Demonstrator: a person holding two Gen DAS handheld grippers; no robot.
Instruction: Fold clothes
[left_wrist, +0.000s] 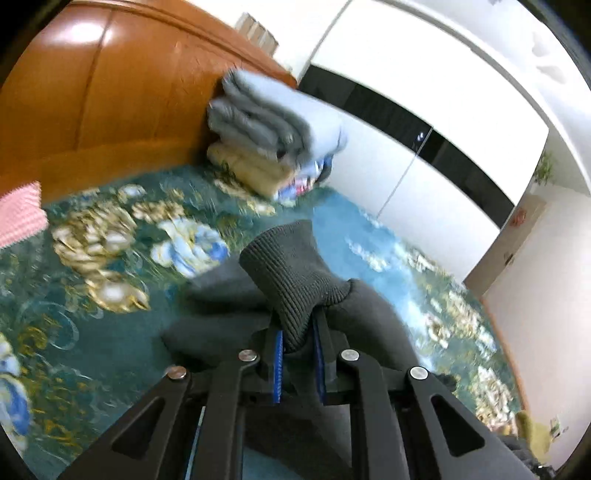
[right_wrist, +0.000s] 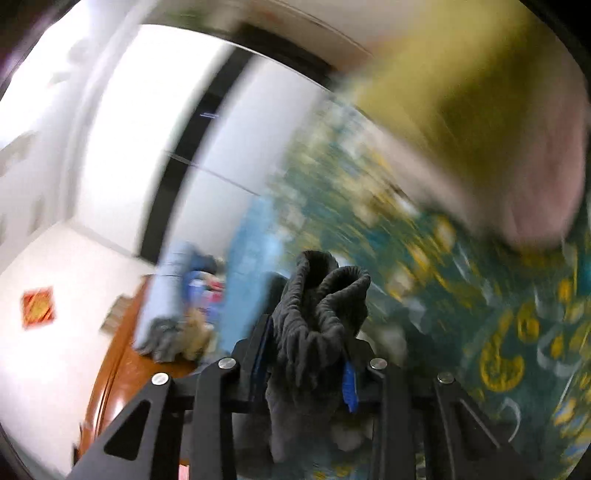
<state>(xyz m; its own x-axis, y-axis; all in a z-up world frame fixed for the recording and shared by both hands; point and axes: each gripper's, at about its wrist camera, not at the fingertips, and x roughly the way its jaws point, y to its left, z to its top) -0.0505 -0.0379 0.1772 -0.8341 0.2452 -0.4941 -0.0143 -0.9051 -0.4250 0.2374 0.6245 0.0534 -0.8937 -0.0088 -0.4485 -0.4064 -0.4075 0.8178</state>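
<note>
Clearly the left gripper (left_wrist: 298, 341) is clamped on the ribbed cuff of a dark grey garment (left_wrist: 295, 266), which points toward 12 o'clock over the floral bedspread (left_wrist: 92, 302). Likewise the right gripper (right_wrist: 308, 354) pinches its gathered hem upright. Heavy blur hides the right view's surroundings; a folded pile (left_wrist: 266, 125) sits at 11 o'clock.

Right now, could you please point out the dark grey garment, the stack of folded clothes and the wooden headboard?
dark grey garment (left_wrist: 291, 273), left wrist view, ribbed cuff.
stack of folded clothes (left_wrist: 273, 122), left wrist view, top grey layers.
wooden headboard (left_wrist: 110, 92), left wrist view, glossy panel.
</note>
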